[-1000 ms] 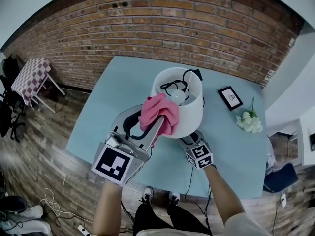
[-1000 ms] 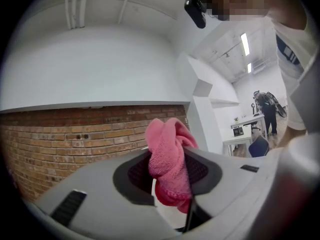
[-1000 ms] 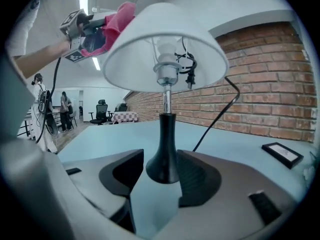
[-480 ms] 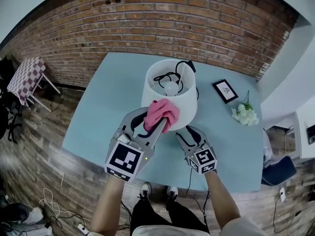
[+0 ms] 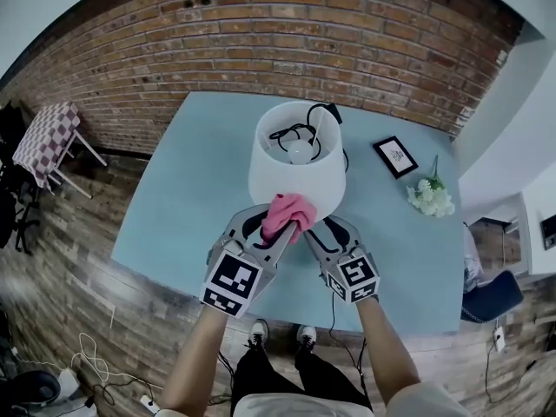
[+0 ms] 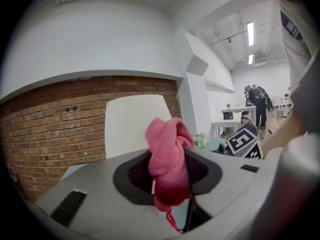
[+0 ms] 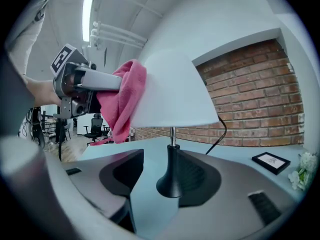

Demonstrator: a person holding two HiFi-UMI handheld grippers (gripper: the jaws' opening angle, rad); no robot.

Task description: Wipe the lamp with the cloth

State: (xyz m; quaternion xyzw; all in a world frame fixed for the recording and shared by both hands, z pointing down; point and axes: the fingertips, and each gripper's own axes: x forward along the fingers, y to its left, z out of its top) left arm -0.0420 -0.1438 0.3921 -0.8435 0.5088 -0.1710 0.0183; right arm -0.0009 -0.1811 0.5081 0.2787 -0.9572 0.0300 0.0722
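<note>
Far left: left gripper (image 5: 282, 230) clenched on the pink cloth (image 5: 290, 209), a bunched wad standing out ahead of the jaws with a loose tail hanging below. The wad lies at the near lower wall of the white shade (image 7: 175, 89); in the right gripper view contact looks made. The lamp (image 5: 269, 176) stands mid-way along the light-blue table (image 5: 182, 198), just ahead of both grippers. Right gripper (image 5: 323, 230): jaws apart, squeezing nothing; the lamp's black foot (image 7: 170, 176) stands between them, nearer the right jaw. Judgement: wiping step in hand, on the shade's near side. Next move calls for a light sweep round the shade, with the foot steadied against tipping. Lamp upright, long axis vertical, open top facing up; cloth points forward at the shade.
</note>
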